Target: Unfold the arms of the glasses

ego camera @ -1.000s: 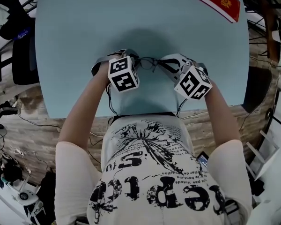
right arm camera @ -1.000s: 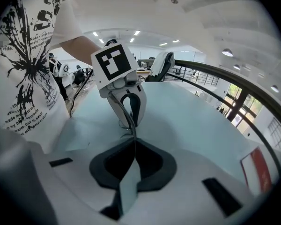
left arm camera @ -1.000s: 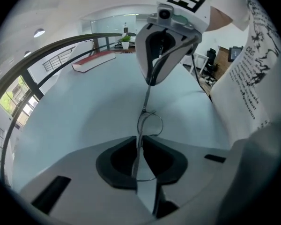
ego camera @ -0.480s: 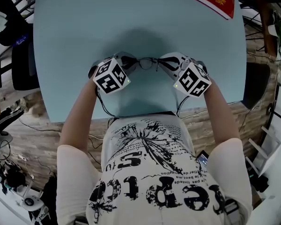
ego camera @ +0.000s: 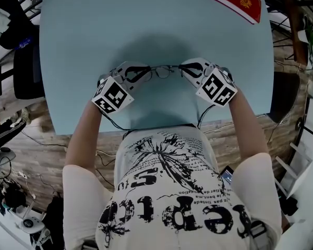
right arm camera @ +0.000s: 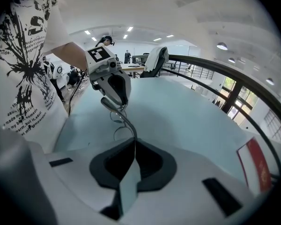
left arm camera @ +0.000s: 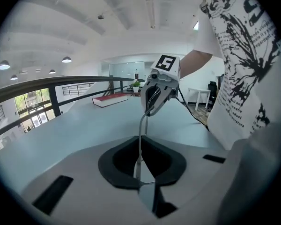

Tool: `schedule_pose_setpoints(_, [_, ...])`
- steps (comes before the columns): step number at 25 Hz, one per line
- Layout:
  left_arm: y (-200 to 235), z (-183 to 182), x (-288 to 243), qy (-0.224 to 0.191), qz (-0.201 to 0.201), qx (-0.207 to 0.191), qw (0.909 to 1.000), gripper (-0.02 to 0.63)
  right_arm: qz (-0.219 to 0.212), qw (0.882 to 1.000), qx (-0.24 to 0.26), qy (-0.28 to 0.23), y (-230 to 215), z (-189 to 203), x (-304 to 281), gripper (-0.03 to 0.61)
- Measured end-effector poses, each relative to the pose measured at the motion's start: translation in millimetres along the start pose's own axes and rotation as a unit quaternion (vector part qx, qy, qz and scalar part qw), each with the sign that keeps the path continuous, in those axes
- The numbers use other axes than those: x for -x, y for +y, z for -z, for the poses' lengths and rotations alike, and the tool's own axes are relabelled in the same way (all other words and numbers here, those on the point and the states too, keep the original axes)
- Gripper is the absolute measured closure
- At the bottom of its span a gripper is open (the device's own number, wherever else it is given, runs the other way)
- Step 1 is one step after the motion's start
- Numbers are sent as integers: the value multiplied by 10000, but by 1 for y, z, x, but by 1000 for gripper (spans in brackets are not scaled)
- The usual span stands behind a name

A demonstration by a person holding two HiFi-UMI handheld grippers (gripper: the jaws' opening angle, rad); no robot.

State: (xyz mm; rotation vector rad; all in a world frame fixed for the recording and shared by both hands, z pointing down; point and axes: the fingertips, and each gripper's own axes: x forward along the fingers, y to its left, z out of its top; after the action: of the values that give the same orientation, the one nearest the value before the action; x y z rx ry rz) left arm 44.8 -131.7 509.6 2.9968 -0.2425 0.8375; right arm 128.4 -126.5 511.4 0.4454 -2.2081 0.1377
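Thin dark wire-framed glasses (ego camera: 162,71) hang just above the pale blue table (ego camera: 94,30), stretched between my two grippers. My left gripper (ego camera: 141,72) is shut on one thin arm (left arm camera: 140,132), which runs from its closed jaws straight toward the other gripper. My right gripper (ego camera: 187,70) is shut on the opposite side; in the right gripper view the curved wire (right arm camera: 125,117) leaves its closed jaws (right arm camera: 133,159) and reaches the left gripper (right arm camera: 113,90). The lenses show faintly below that wire. In the left gripper view, the jaws (left arm camera: 139,173) pinch the arm.
A red book (ego camera: 236,0) lies at the table's far right corner, well away from the hands. The person's torso stands against the near table edge (ego camera: 156,125). Chairs, cables and a wooden floor surround the table.
My left gripper has closed on the glasses arm, risen and swung outward to the left, its marker cube tipping toward the person. The right gripper has stayed put.
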Motion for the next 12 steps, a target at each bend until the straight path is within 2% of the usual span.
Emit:
schedule_pose_setpoints(3, [0,-4,10,-209,-47,133,9997,586,-35,10000,-39,34,1,3,1,563])
schedule_pose_setpoints(7, [11,-23,24,-845,-255,770,9931,584,-84,9986,-499,-166,0,9,5,563])
schedule_pose_setpoints(12, [5,-17,25,-768,-247,713,9942,584,40,9990,-434,-73,0,12,11,563])
